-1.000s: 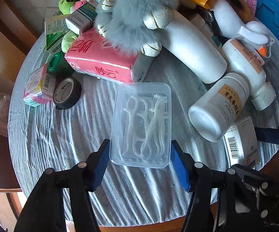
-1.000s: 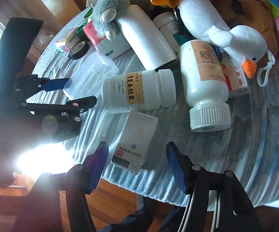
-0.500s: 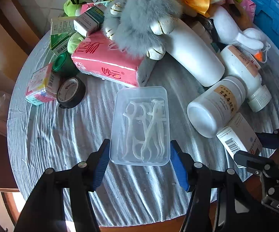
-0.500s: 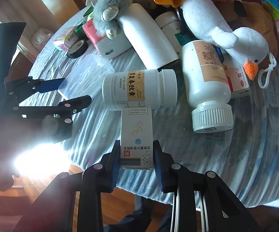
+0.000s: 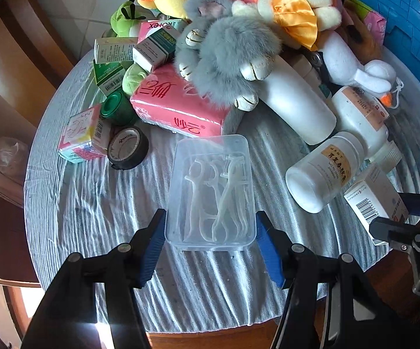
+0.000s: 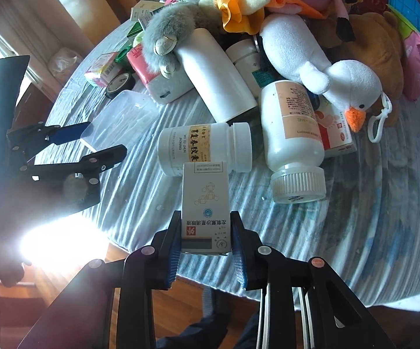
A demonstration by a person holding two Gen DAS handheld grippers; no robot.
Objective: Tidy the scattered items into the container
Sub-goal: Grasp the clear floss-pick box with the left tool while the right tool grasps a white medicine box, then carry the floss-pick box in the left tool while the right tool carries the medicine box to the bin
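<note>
the right gripper (image 6: 205, 240) pinches a white medicine box (image 6: 205, 207) above the table's (image 5: 93, 203) near edge, while the left gripper (image 5: 211, 242) clamps a clear floss-pick case (image 5: 211, 192).

Counted on the table: one clear floss-pick case (image 5: 211, 192); one black tape roll (image 5: 127, 151); one pink tissue pack (image 5: 177, 107); three white labelled pill bottles, among them a toppled one (image 6: 205, 148) at centre frame; one plain white cylinder (image 6: 217, 74).
</note>
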